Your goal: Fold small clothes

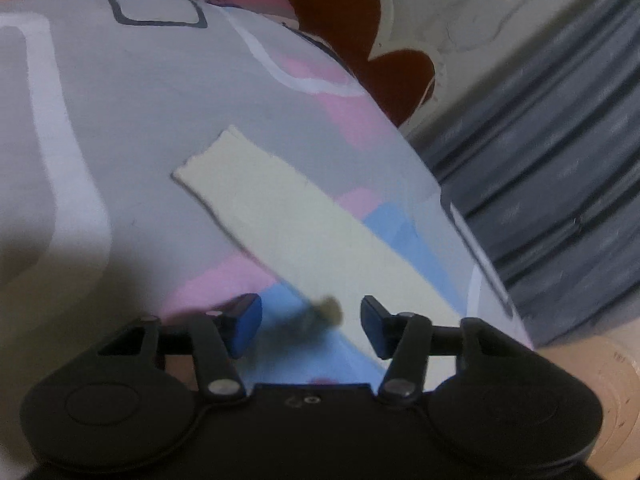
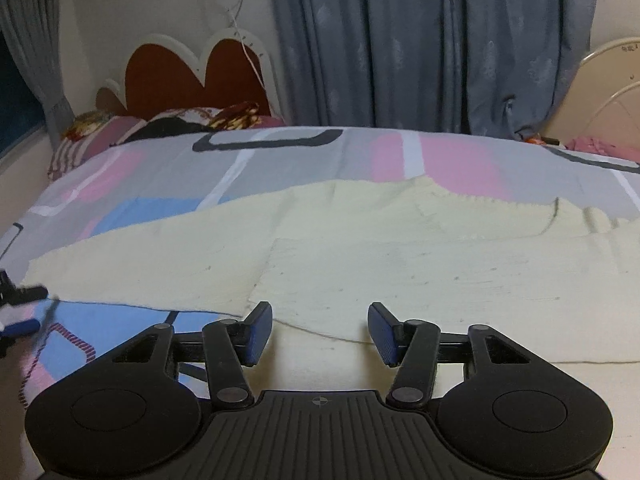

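Note:
A pale yellow knitted garment [image 2: 360,248] lies flat on the patterned bedsheet [image 2: 280,152]. Its long sleeve [image 1: 280,220] stretches away from my left gripper [image 1: 311,322], which is open and hovers over the near part of the sleeve. A small dark blurred thing [image 1: 324,312] hangs between its fingers; I cannot tell what it is. My right gripper [image 2: 320,334] is open and empty, low over the garment's near edge. The left gripper's fingertips show at the left edge of the right wrist view [image 2: 20,308], beside the sleeve end.
A red and white scalloped headboard [image 2: 192,76] and striped pillows [image 2: 120,132] stand at the bed's far end. Grey-blue curtains [image 2: 420,40] hang behind the bed. A cream chair back [image 2: 600,92] is at the far right. The bed edge [image 1: 472,220] drops off to the right.

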{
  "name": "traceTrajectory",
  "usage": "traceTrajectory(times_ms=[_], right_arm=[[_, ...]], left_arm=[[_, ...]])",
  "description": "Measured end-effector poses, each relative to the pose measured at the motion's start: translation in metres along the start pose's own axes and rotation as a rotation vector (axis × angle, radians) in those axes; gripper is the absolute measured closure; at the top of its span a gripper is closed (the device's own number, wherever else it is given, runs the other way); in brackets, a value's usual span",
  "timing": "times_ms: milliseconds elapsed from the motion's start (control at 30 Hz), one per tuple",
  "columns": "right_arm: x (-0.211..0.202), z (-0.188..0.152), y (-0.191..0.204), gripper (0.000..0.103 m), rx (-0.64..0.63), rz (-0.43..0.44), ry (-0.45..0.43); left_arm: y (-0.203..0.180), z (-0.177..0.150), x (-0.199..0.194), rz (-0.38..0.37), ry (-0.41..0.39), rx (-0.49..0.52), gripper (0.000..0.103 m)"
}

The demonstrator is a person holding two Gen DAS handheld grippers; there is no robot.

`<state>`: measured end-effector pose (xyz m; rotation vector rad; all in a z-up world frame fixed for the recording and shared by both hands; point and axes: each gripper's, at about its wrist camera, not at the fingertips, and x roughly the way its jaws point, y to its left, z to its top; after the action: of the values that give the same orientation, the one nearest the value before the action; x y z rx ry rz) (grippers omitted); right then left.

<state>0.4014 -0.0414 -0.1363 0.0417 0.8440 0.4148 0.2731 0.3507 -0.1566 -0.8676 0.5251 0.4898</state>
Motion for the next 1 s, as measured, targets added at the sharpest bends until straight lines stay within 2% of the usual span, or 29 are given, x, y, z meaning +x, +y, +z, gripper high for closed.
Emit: traceTrajectory(times_ms=[67,133,200,267,367,433,500,600,733,833,1000], right_arm=[[0.007,0.000,0.001,0.049,-0.003,-0.011,0.003],[0.012,0.001,0.002,0.049,-0.002,-0.020,0.002],[0.018,0.001,0.001,0.049,-0.003,-0.030,-0.001],[0.022,0.000,0.000,0.049,-0.010,-0.041,-0.002],[0.029,-0.004,-0.004,0.049,-0.024,-0.062,0.009],[0.040,-0.010,-0.004,0.049,-0.055,-0.073,0.038],[0.041,-0.012,-0.002,0.049,-0.090,-0.079,0.028],[0.035,-0.007,-0.015,0.049,-0.001,-0.030,0.018],[0.013,-0.005,-0.032,0.049,0.059,-0.012,-0.034],[-0.006,-0.004,-0.053,0.049,0.097,-0.007,-0.057],[-0.043,-0.004,-0.101,0.049,0.164,-0.034,-0.102]], left_arm=[[0.003,0.005,0.007,-0.009,-0.015,-0.026,0.064],[0.009,0.010,0.017,-0.014,-0.024,-0.063,0.084],[0.017,0.014,0.026,-0.017,-0.023,-0.106,0.096],[0.019,0.014,0.027,-0.023,-0.029,-0.130,0.099],[0.009,0.009,0.020,-0.017,-0.050,-0.085,0.100],[-0.006,0.005,0.010,-0.037,-0.068,-0.034,0.100],[-0.028,0.003,-0.001,-0.083,-0.085,0.040,0.100],[-0.073,-0.003,-0.013,-0.161,-0.087,0.180,0.100],[-0.146,-0.034,-0.021,-0.280,-0.055,0.364,0.100],[-0.195,-0.072,-0.019,-0.364,-0.004,0.488,0.100],[-0.263,-0.163,-0.008,-0.493,0.130,0.649,0.100]])
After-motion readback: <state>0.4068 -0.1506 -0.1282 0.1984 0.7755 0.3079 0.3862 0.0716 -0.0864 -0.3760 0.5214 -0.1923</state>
